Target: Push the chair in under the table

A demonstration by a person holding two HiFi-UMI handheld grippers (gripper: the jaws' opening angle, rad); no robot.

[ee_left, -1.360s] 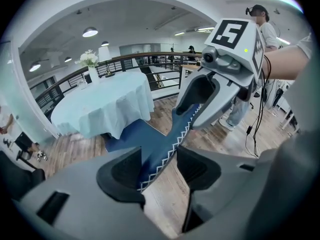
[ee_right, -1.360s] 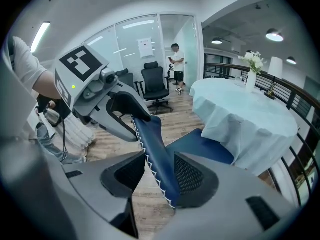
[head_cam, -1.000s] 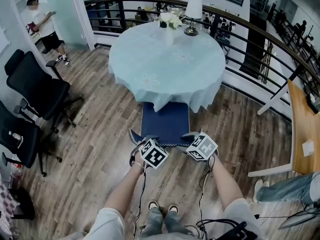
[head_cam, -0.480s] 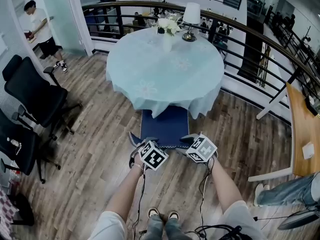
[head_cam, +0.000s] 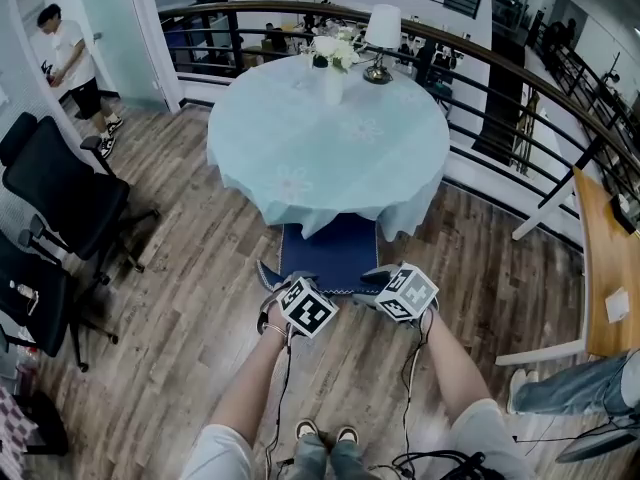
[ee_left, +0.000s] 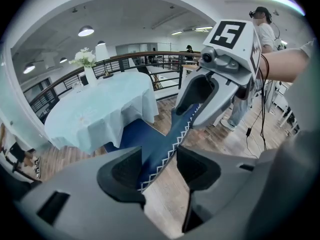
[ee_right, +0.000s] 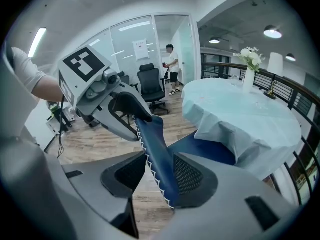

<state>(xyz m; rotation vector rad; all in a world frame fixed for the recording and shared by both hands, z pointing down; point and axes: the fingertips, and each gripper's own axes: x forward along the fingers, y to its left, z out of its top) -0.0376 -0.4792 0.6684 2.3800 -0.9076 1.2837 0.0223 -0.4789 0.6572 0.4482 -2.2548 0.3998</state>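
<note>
Straddling the top of a blue chair back from both ends, a person stands on the wood floor facing a round table draped in a pale cloth. The left gripper sits at the back's left corner and the right gripper at its right corner. The back's long axis runs crosswise between the two tools, level with both and square to the person. From the left gripper view, the left gripper has its jaws spread, and the zigzag-trimmed chair back passes between them against the left pad, with bare floor showing before the other pad. The right gripper mirrors this in its own view: jaws parted, the chair back lying on the right pad with a gap on the other side. Neither tool appears to clamp the fabric. The chair seat points straight at the table, its front tucked beneath the hanging cloth at the table's near edge while its rear half and the back stand out in the open. The table lies directly beyond the jaws, so the push looks to run forward, away from the person, at right angles to the back. With both hands about equally near, an even shove from each corner would likely keep the chair from swinging. A vase of flowers and a lamp stand at the table's far edge.
</note>
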